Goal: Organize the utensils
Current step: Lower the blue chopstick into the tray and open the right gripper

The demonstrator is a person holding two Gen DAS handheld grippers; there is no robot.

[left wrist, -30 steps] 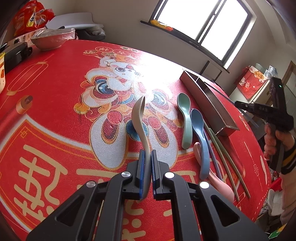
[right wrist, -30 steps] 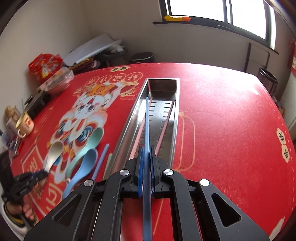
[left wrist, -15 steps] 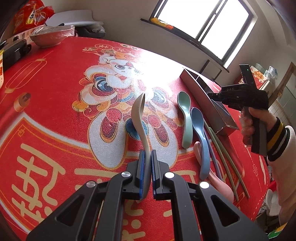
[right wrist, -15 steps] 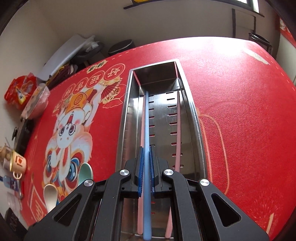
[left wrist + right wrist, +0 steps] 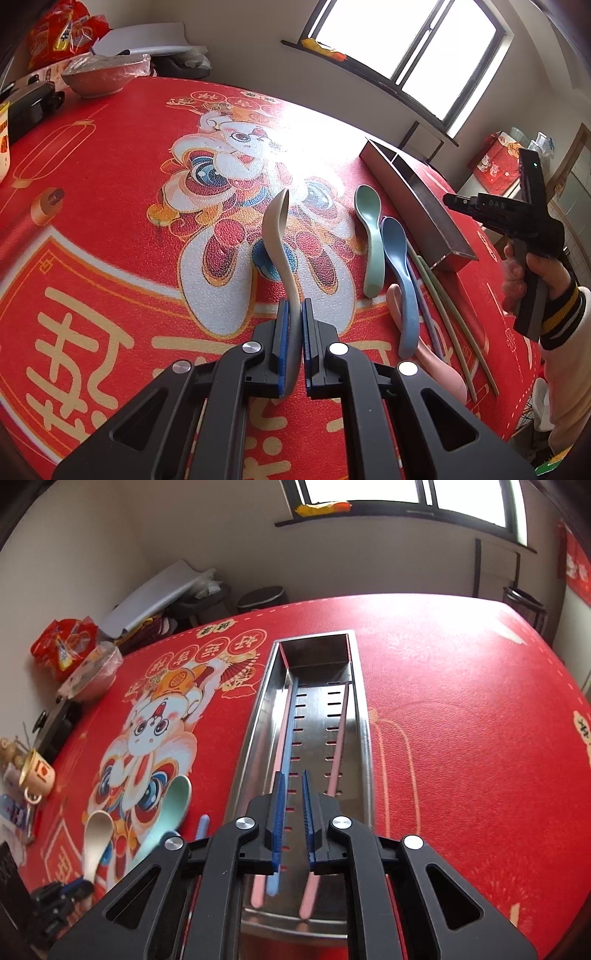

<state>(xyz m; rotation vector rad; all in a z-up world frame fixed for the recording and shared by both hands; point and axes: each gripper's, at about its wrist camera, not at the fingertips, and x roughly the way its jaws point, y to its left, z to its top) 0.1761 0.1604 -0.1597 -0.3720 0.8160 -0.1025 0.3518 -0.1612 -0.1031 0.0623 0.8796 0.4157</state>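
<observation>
Down over the long metal tray (image 5: 356, 716) the right claw (image 5: 291, 786) was held, and its jaws had just been opening, with nothing pinched between them. A blue chopstick (image 5: 286, 746) was seen lying loose in the tray, just below and a bit to the left of the claw's blue pads (image 5: 277, 805). Two pink chopsticks (image 5: 338, 746) were laid in the tray too, one on each side of the claw. Slots were cut in the tray floor ahead of the claw.

The left claw (image 5: 294, 314) was kept shut tight on the handle of a cream spoon (image 5: 275, 229), and the spoon's bowl was pointed up and away from it, above the red tablecloth (image 5: 110, 192). To the right of that claw a green spoon (image 5: 369, 236), a blue spoon (image 5: 400, 273) and a pink spoon (image 5: 436, 362) were left lying on the cloth, close together, with the blue one partly on top of the pink one. Some green chopsticks (image 5: 447, 314) and a bluish one were lying just beyond them, near the tray's end. Further right, the other claw was seen gripped by a hand (image 5: 532, 273) in a striped cuff. Far ahead and to the left, a covered bowl (image 5: 99, 75) was set near the table's edge.
</observation>
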